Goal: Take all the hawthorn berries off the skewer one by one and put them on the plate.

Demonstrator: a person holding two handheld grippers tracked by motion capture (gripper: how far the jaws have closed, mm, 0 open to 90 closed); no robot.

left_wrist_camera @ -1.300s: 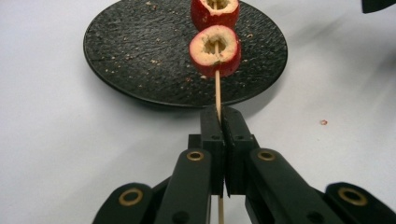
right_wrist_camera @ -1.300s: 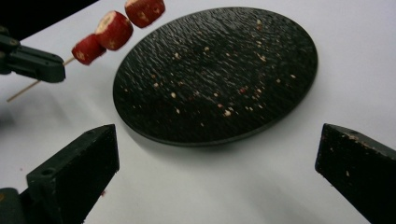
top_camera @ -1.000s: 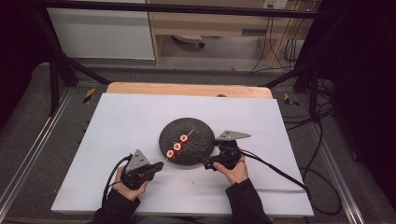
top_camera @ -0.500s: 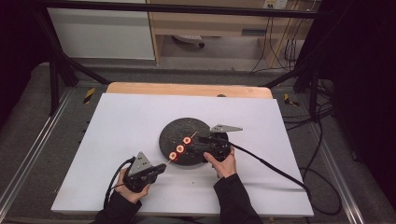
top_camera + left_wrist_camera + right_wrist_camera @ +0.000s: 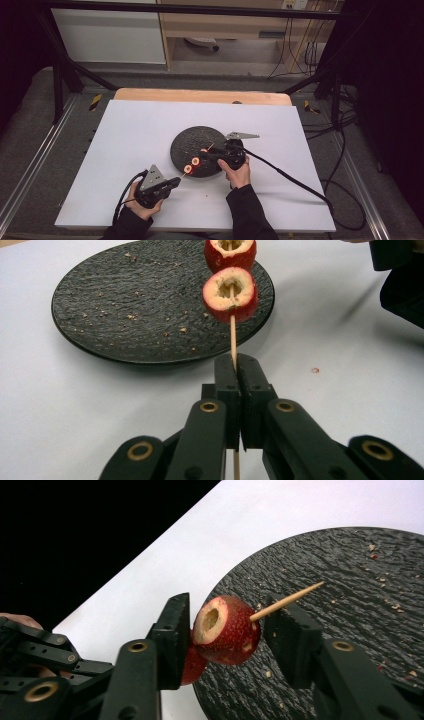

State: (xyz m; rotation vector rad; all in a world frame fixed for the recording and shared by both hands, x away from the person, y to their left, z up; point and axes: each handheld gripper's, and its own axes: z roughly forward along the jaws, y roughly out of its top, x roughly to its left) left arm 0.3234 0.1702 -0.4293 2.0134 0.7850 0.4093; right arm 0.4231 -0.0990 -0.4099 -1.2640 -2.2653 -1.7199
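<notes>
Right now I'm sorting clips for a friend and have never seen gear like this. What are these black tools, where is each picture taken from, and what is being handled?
A person sits at a white table with a hand-held gripper in each hand: black two-jaw tongs trailing a cable. One picture looks down from above the table; the other two come from cameras riding on each gripper, looking along its jaws.

On the table lies a dark round plate scattered with crumbs. The left hand-held gripper is shut on the end of a thin wooden skewer threaded through hollowed red fruit pieces. The right hand-held gripper has just been closing around the end fruit piece near the skewer's tip; its left jaw looks to touch it, while a gap remains at the right jaw.
</notes>
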